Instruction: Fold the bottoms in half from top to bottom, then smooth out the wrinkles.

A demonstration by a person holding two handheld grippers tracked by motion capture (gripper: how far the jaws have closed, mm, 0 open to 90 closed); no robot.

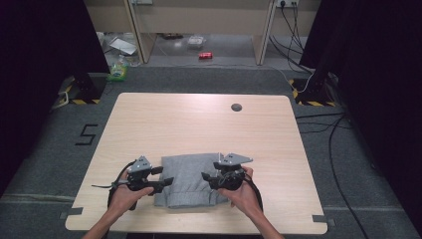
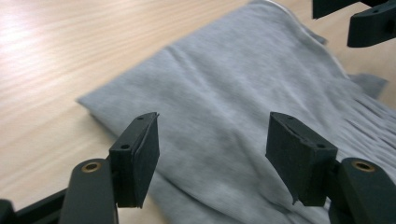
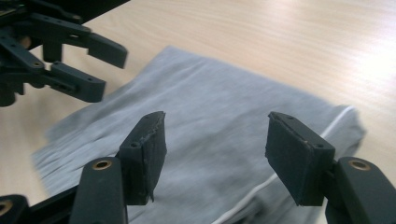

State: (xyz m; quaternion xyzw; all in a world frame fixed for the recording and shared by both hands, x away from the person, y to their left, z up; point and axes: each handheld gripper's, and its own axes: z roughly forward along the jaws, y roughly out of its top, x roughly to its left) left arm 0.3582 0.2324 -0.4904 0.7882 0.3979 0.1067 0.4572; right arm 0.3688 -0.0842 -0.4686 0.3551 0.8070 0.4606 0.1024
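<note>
Noting grey folded cloth [image 1: 188,180] with a white cord, flat at the table's [image 1: 199,119] near edge; we hold left gripper [image 1: 158,178] and right gripper [image 1: 209,178] either side above it, jaws apart, gripping nothing

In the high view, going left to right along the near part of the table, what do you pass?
Left gripper → folded grey garment → right gripper, then bare table. Both grippers point inward at the garment with jaws open and nothing between them.
</note>
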